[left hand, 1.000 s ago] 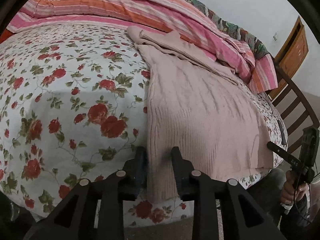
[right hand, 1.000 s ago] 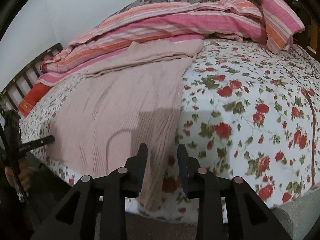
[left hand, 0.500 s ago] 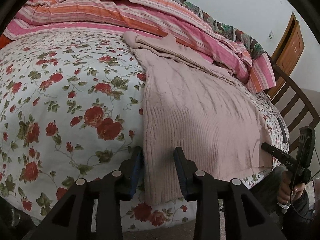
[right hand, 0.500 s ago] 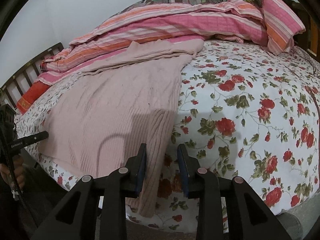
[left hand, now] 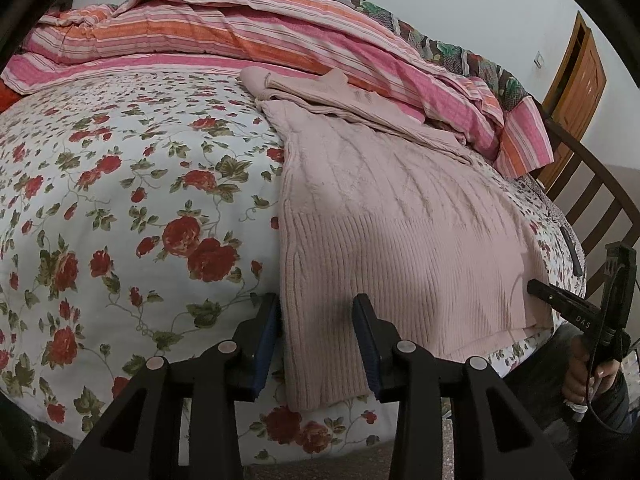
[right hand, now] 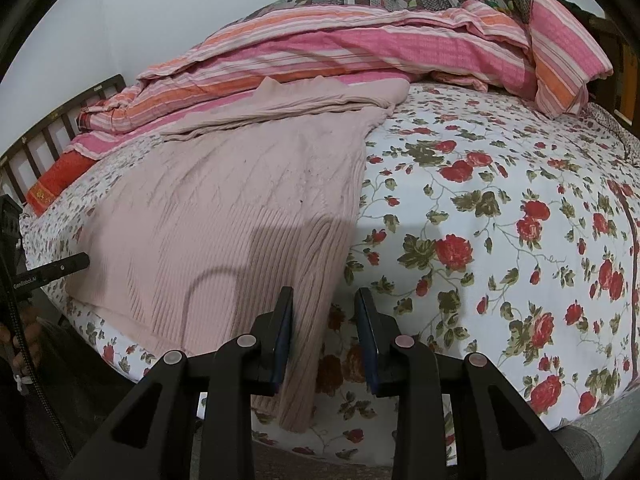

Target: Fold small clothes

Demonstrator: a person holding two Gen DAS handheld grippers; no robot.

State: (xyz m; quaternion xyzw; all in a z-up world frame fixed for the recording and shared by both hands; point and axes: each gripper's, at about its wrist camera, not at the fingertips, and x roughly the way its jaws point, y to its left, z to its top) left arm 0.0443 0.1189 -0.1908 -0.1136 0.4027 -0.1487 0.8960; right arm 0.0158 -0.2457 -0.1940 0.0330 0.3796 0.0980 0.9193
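Pink knit sweater (left hand: 400,220): spread flat on the floral bedsheet (left hand: 120,200), centre-right of the left wrist frame, hem hanging over the bed's near edge. Left gripper (left hand: 318,336): fingers parted, astride the hem's left corner. Right gripper (right hand: 325,332): fingers parted, astride the hem's other corner. Striped quilt (right hand: 360,48): heaped along the top of the frame.

"DAS" on the right gripper (left hand: 576,312); "GenRobot.AI" on the left gripper (right hand: 48,272).

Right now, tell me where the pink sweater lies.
The pink sweater lies flat on the floral bedspread, collar toward the striped quilt, hem hanging over the near bed edge.
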